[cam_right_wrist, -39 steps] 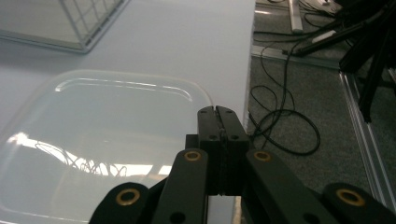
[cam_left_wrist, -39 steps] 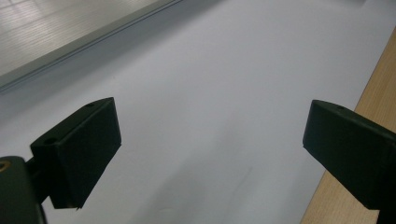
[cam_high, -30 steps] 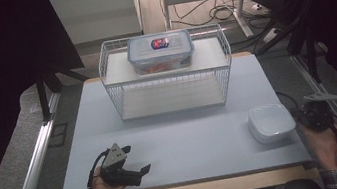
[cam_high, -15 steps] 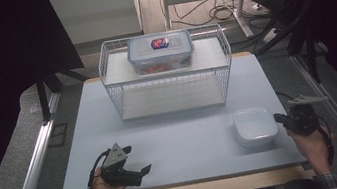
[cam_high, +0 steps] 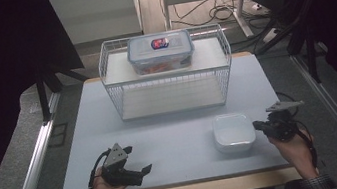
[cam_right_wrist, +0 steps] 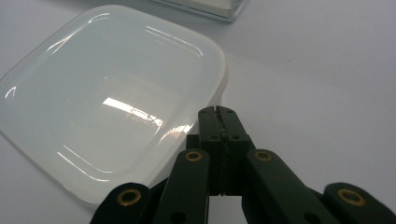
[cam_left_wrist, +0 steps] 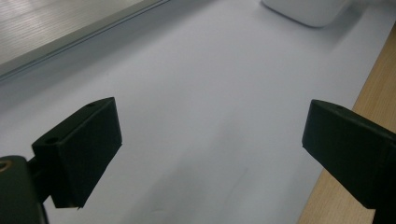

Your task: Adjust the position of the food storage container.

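Right gripper (cam_right_wrist: 219, 114): jaws pressed together, empty, tips at the near rim of the white container (cam_right_wrist: 112, 100). Container on the table (cam_high: 173, 139), front right. Probably light, stiff, slippery plastic; safest pinched across the rim. Left gripper (cam_left_wrist: 210, 144) spread, idle.
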